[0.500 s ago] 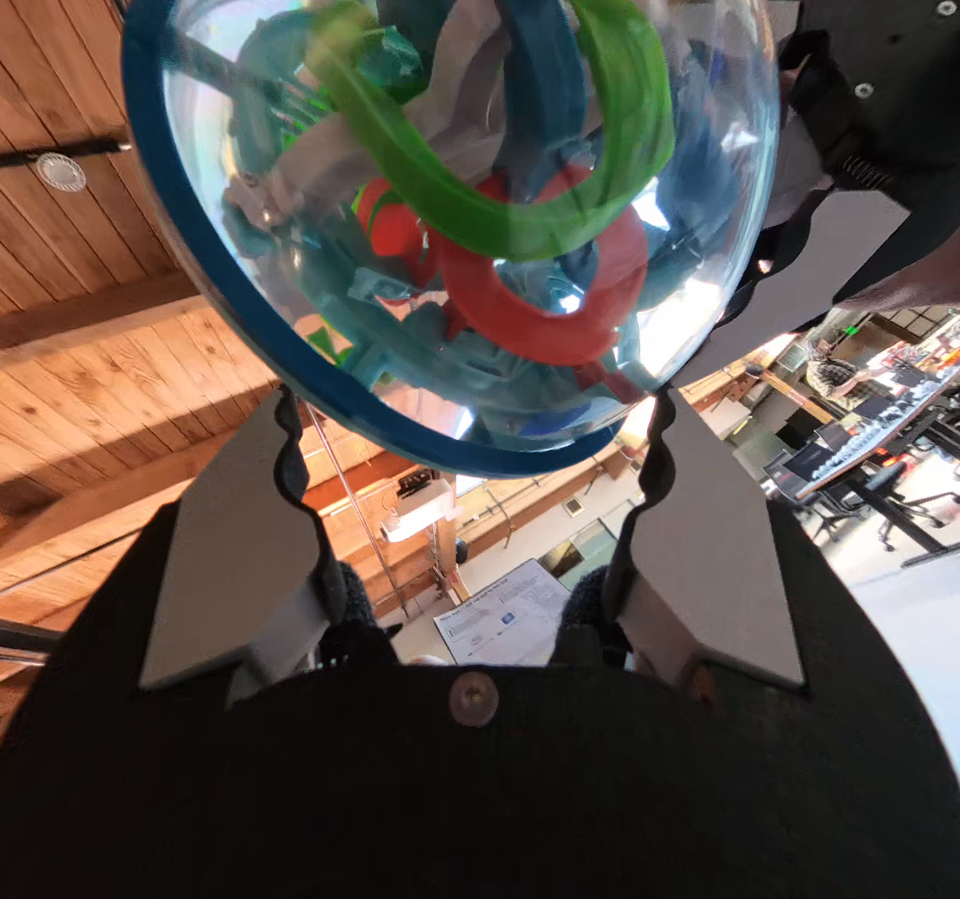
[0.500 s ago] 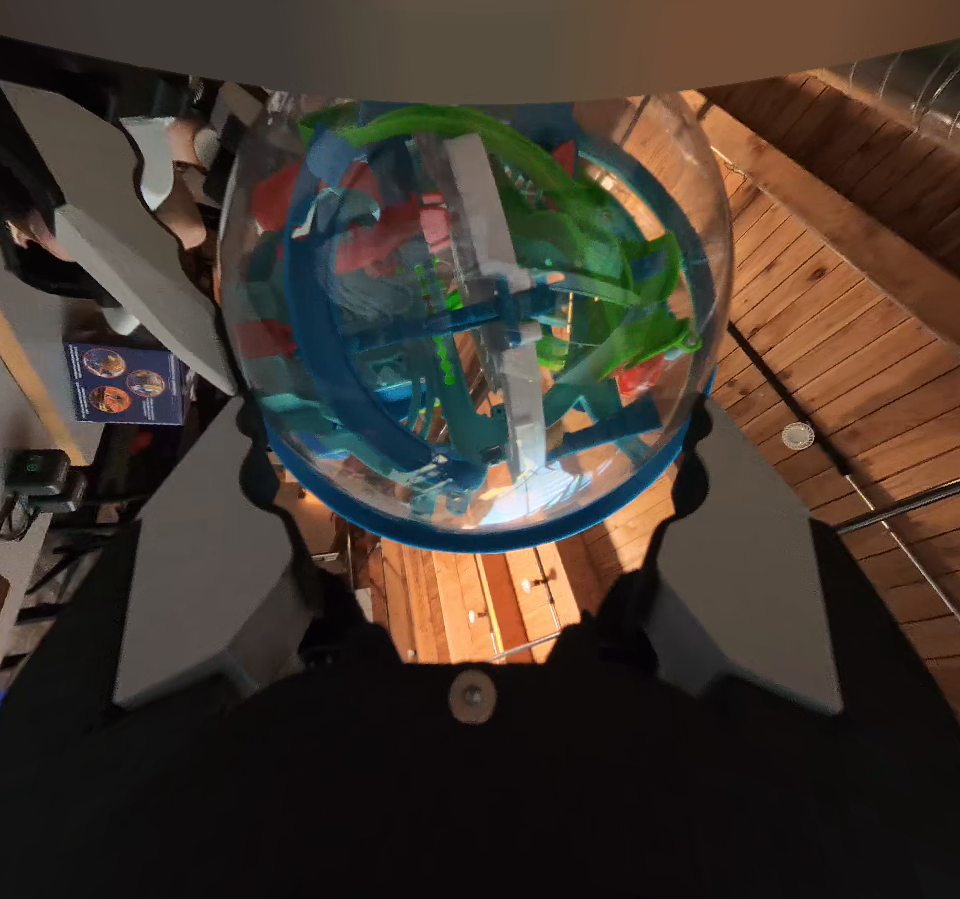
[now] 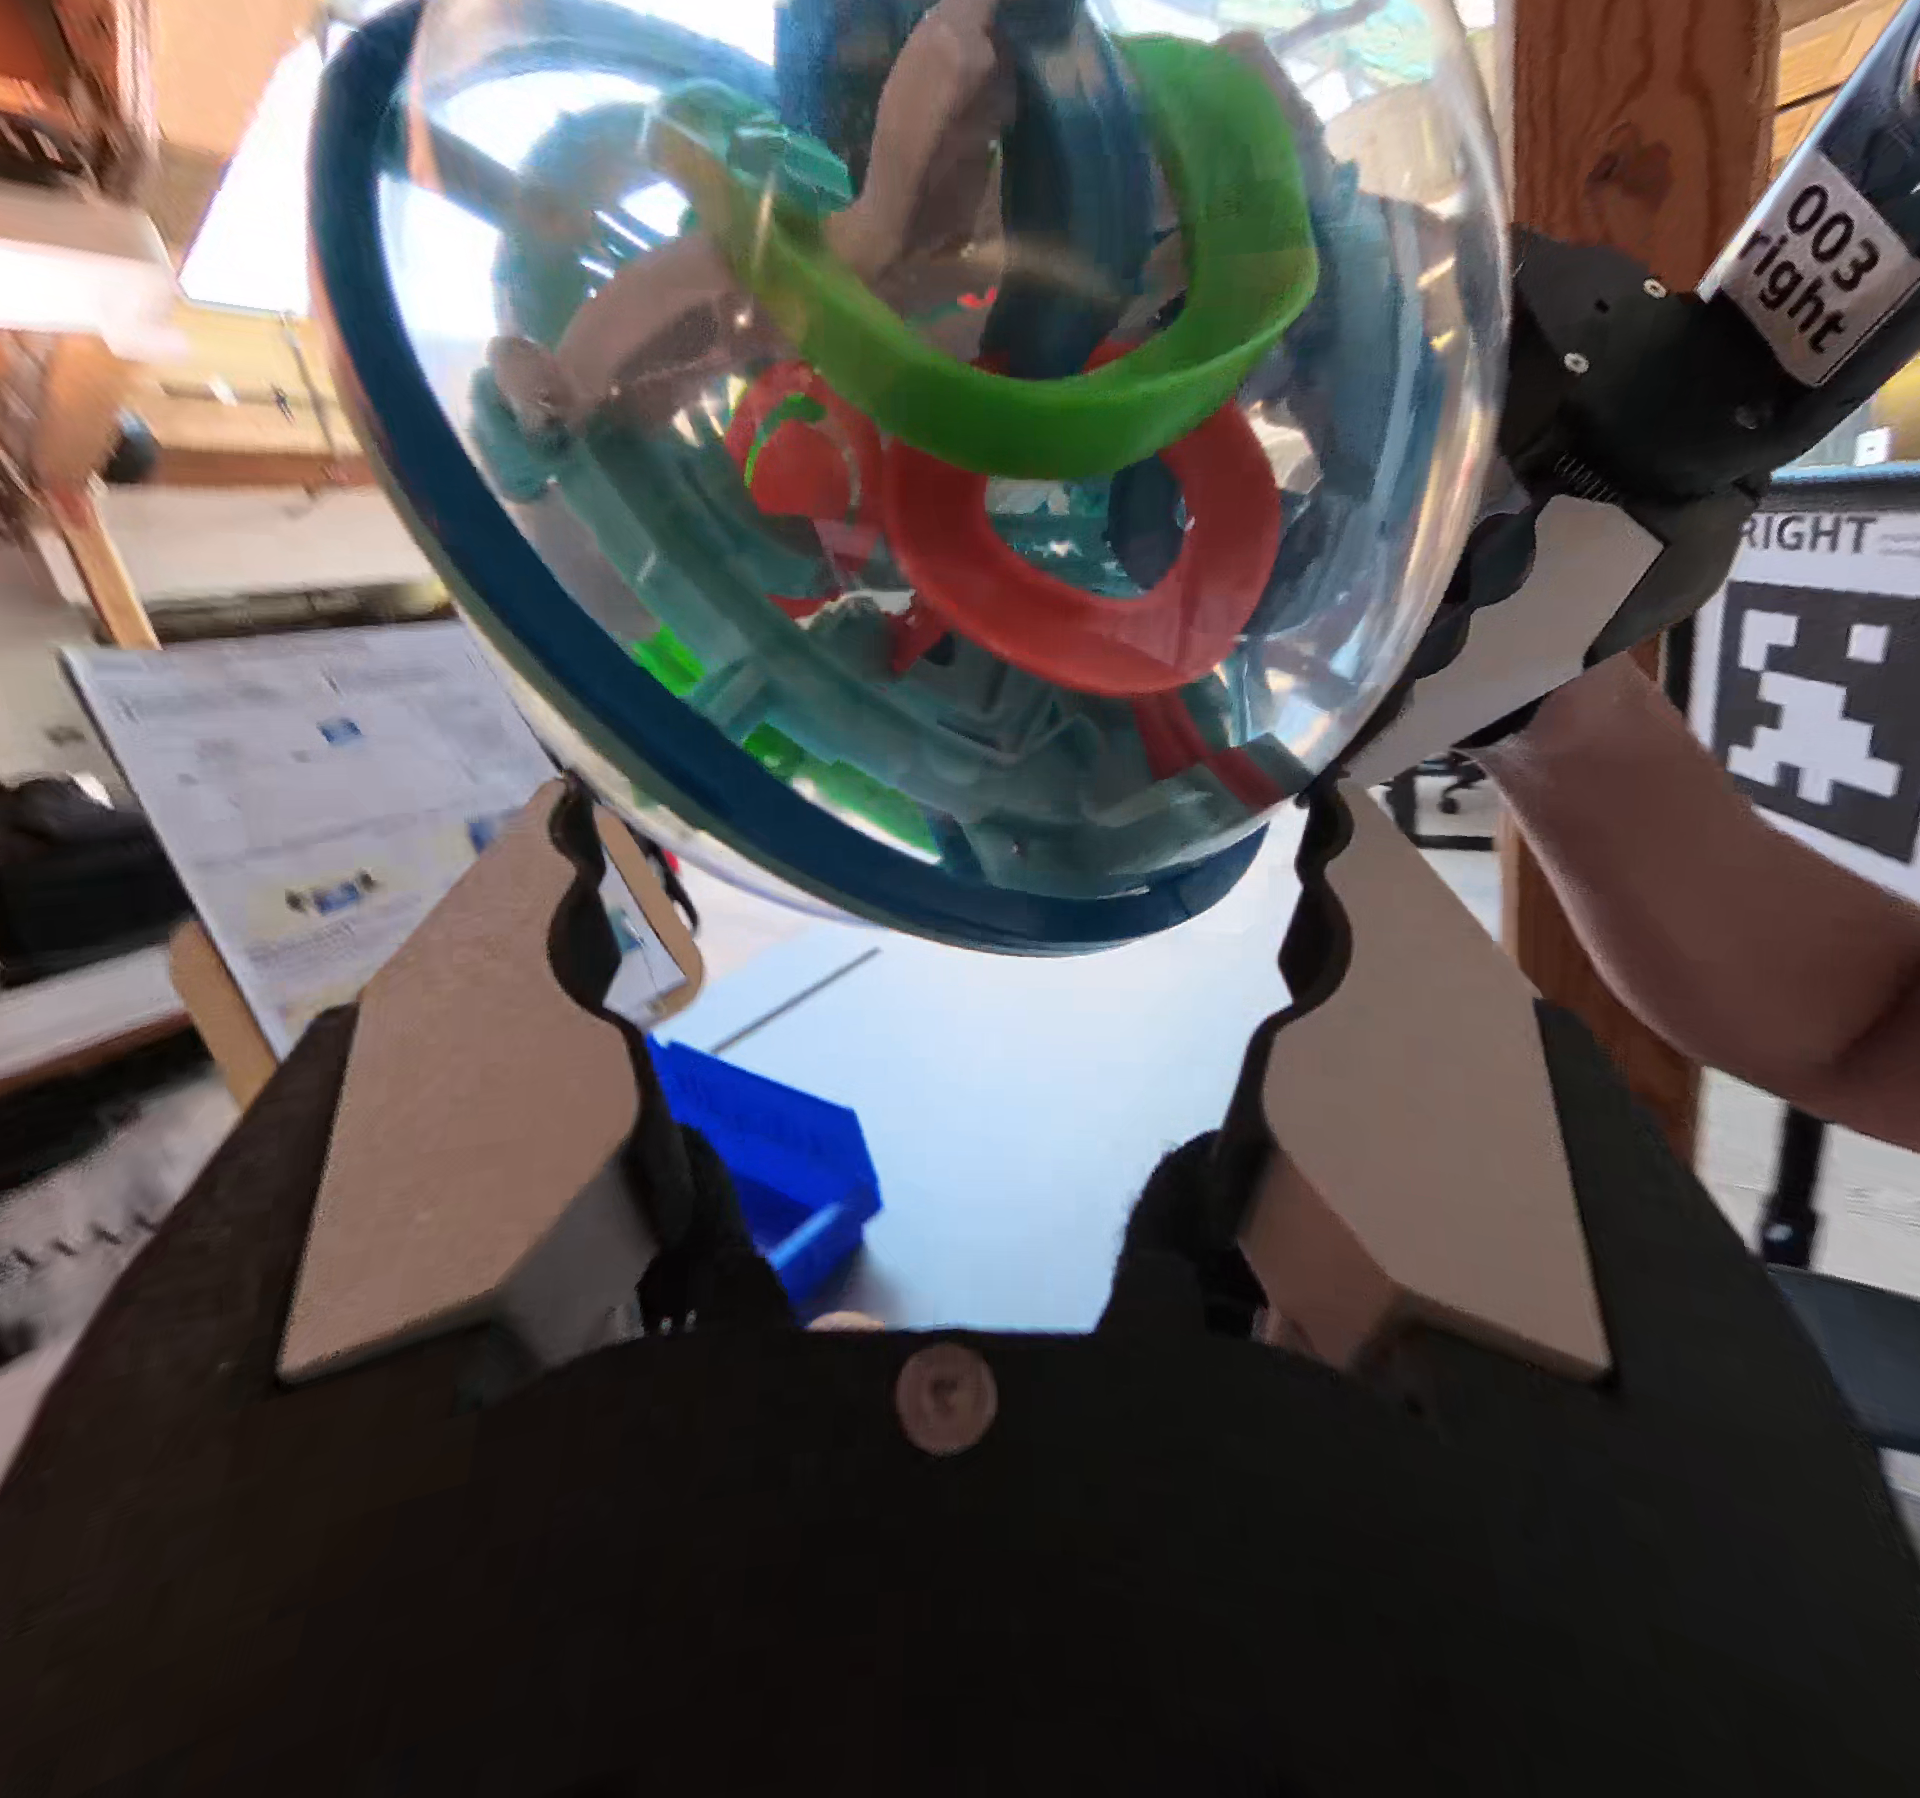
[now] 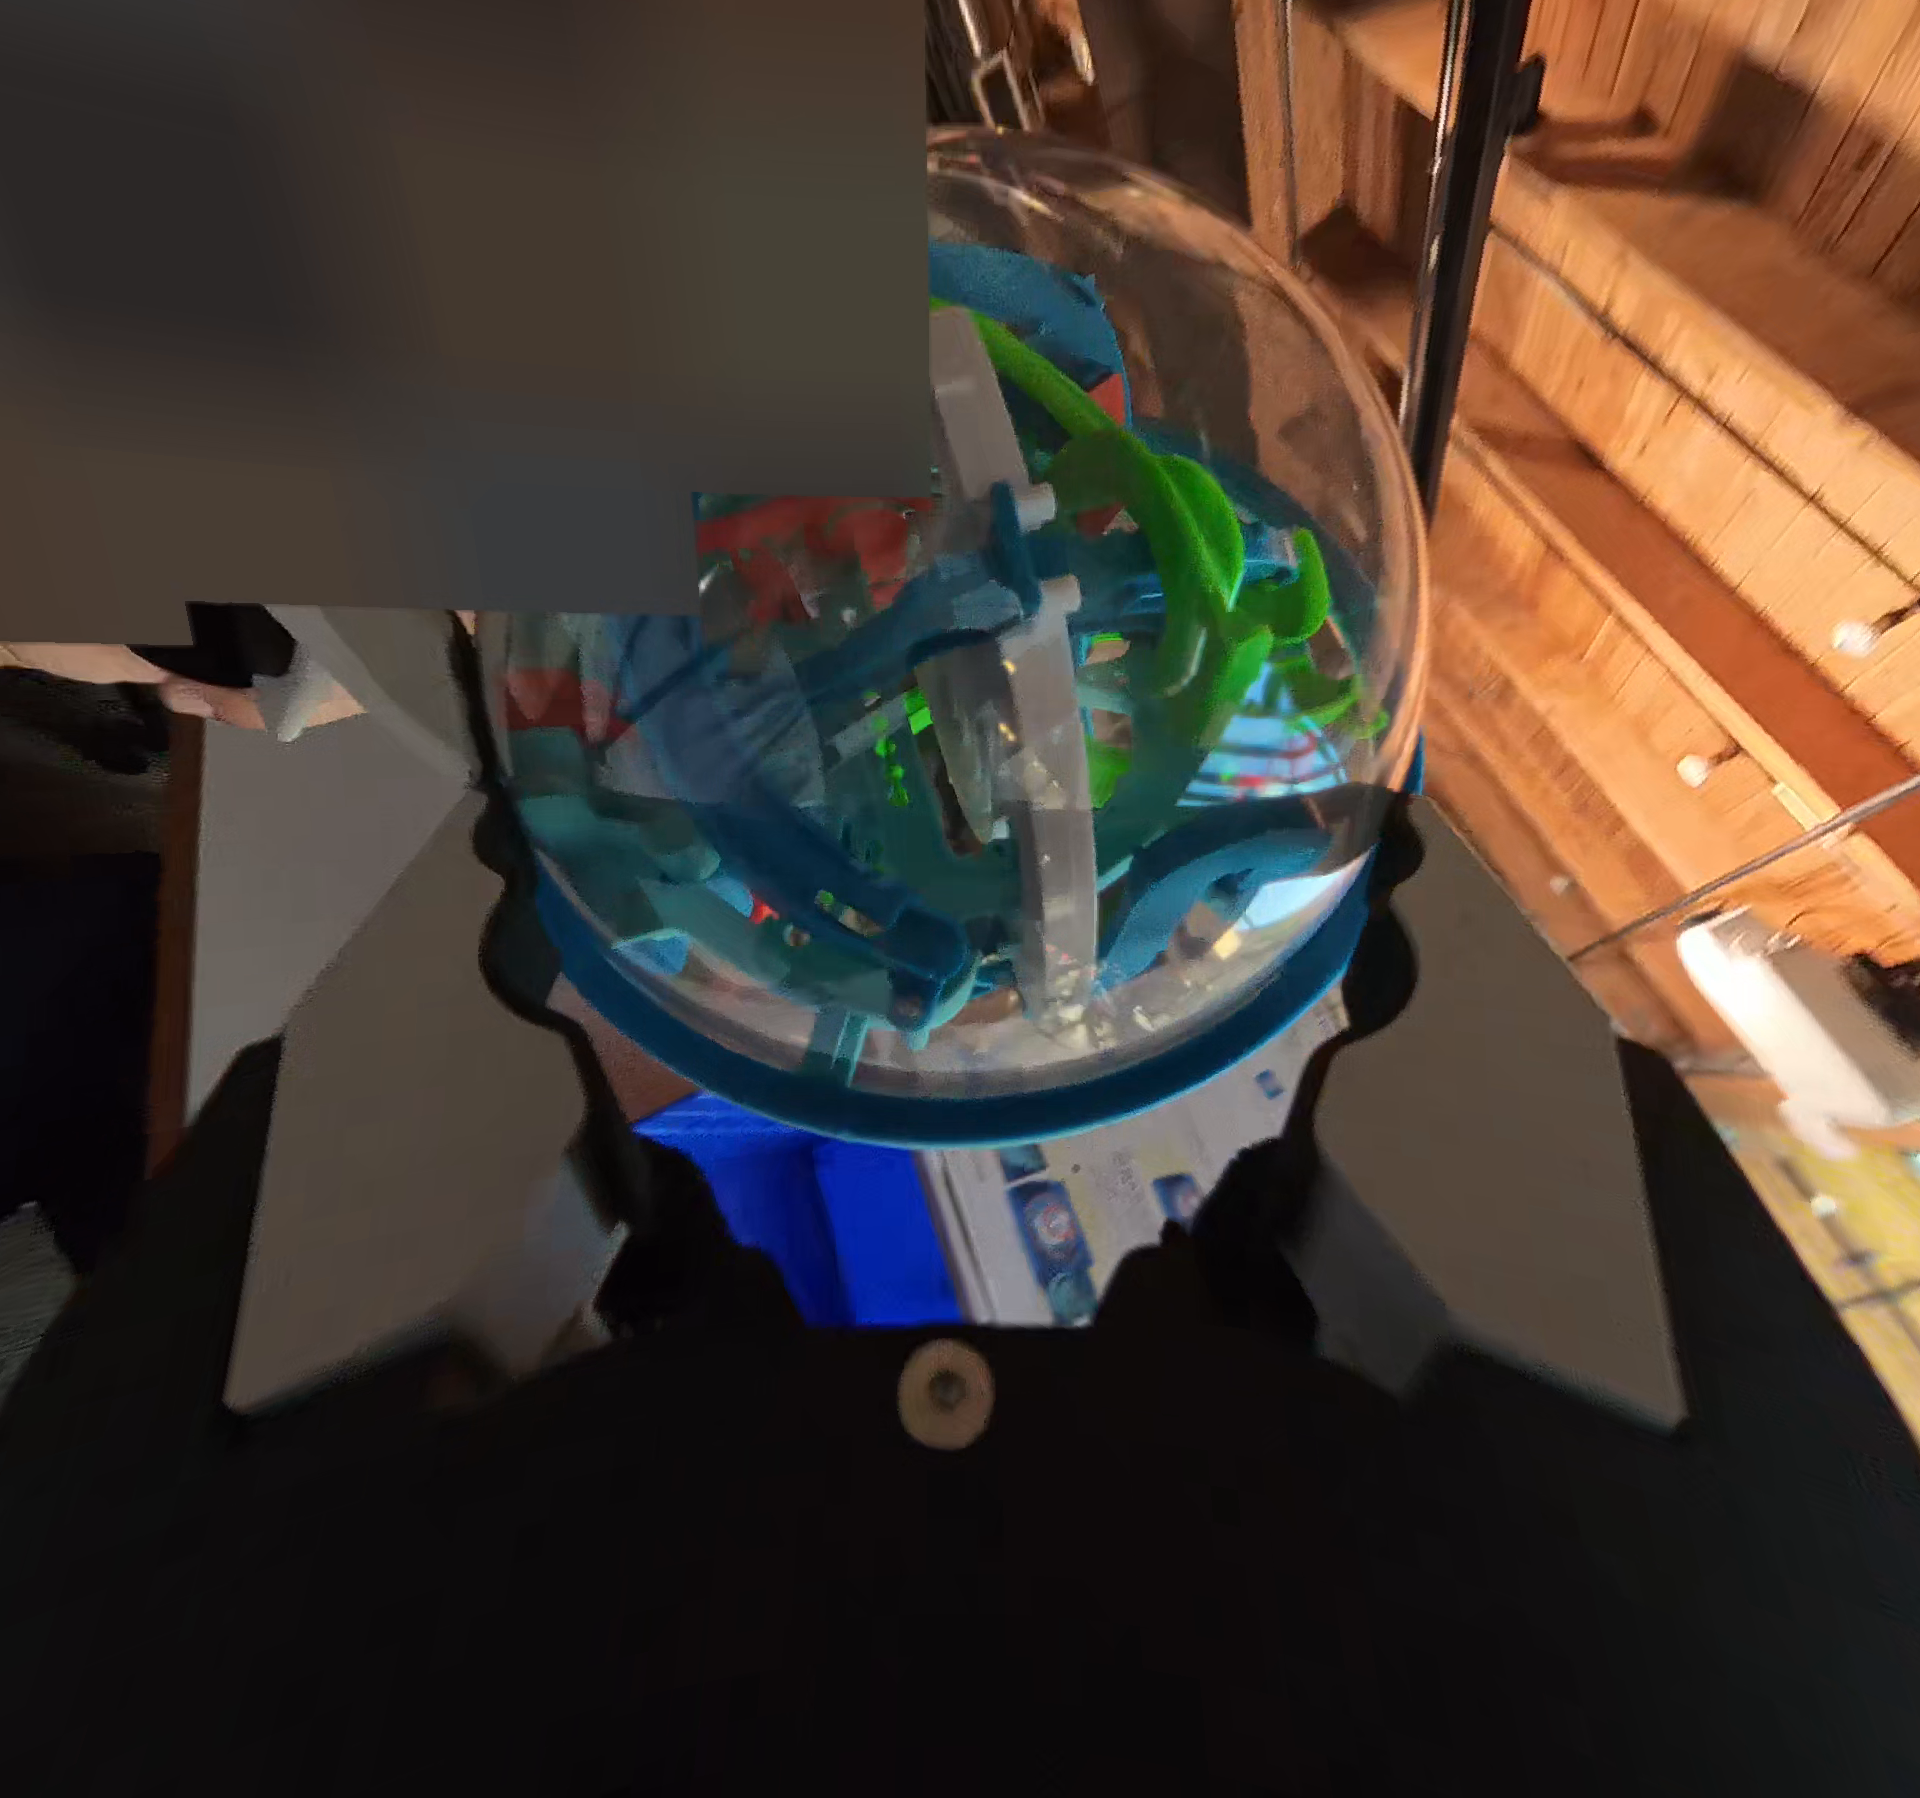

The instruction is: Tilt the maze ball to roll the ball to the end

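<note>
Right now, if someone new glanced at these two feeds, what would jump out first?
The clear maze ball fills both views, with a dark blue band round it and green and red tracks looping inside. It is held up between both claws: the left claw touches its lower edge, the right claw hugs the blue band. Below it lies a blue bin on a pale table.

Maze ball tipped downward — table, blue bin now behind.
</note>
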